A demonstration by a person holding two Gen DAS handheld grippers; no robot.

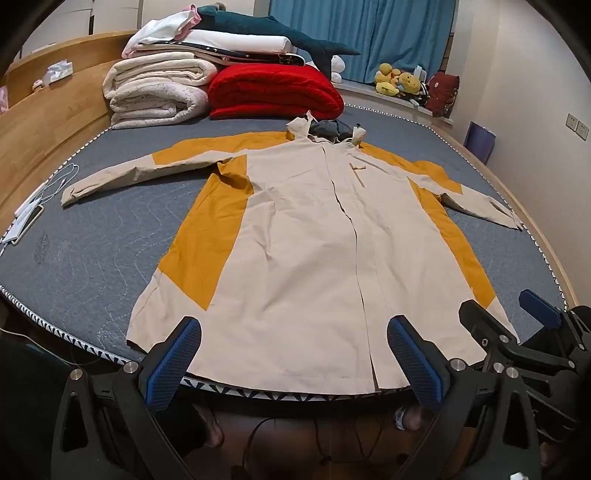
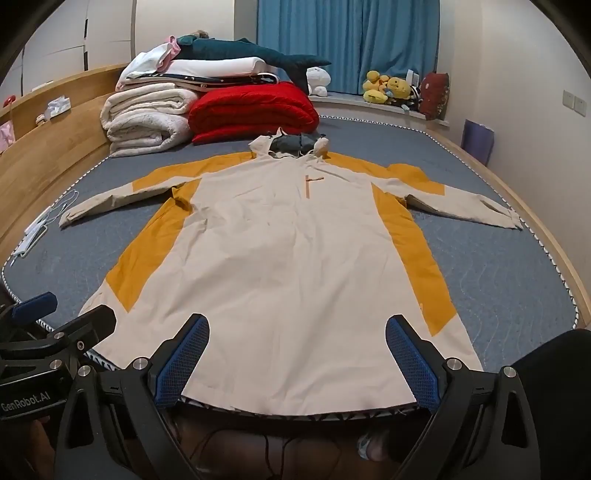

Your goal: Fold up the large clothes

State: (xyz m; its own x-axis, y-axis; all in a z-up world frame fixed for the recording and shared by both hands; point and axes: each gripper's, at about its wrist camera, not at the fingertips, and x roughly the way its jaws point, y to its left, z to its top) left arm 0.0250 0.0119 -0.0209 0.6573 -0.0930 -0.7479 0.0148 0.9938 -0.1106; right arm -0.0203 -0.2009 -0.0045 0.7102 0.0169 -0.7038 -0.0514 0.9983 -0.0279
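On bed (image 1: 92, 229), flat jacket (image 1: 306, 258)

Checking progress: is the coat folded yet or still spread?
Spread: the coat lies flat on the bed, both sleeves out sideways.

Was a bedroom in a home, plainly. Showed a wide bed (image 1: 92, 236) with grey quilted mattress and wooden headboard (image 1: 55, 110) along the left. Had folded blankets (image 1: 155, 92), a red quilt (image 1: 273, 92) and a plush shark (image 1: 273, 29) stacked at the far end. Had blue curtains (image 1: 362, 33) behind, yellow plush toys (image 1: 397, 79) on the sill, wall switches (image 1: 577, 126) on the right.
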